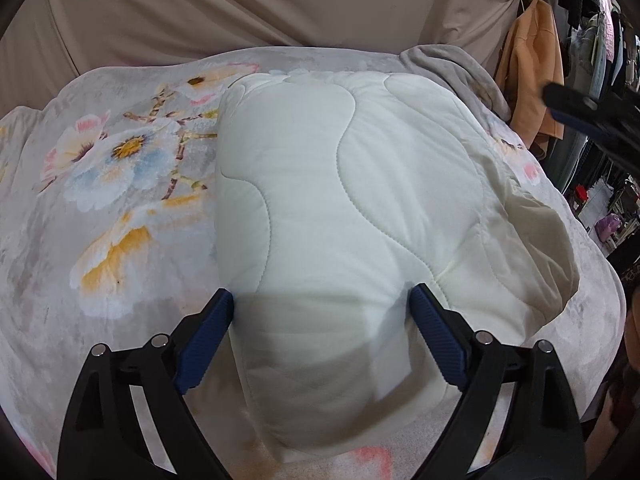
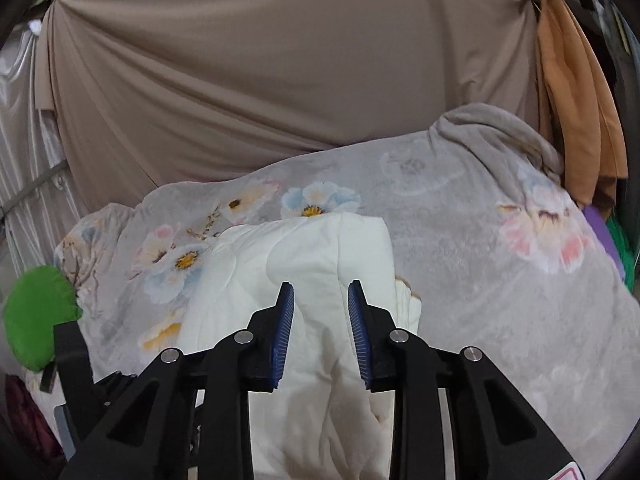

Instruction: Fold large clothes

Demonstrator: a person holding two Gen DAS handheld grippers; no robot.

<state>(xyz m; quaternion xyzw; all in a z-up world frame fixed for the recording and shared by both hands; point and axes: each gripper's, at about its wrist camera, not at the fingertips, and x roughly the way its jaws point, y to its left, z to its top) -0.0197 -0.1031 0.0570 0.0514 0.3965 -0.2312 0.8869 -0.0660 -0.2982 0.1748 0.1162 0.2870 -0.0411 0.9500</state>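
A white quilted garment [image 1: 340,200] lies folded into a long padded bundle on a grey floral blanket [image 1: 100,200]. My left gripper [image 1: 322,300] is open, its blue pads on either side of the bundle's near end, just above it. In the right wrist view the same garment [image 2: 312,256] lies below my right gripper [image 2: 321,292], which is open with a raised fold of the fabric between its blue pads. The right gripper also shows at the right edge of the left wrist view [image 1: 592,112].
The floral blanket [image 2: 500,248] covers the whole work surface. A beige curtain [image 2: 260,60] hangs behind. An orange garment [image 1: 532,68] hangs at the right. A green object [image 2: 38,316] sits at the left edge. Clutter lies beyond the right edge.
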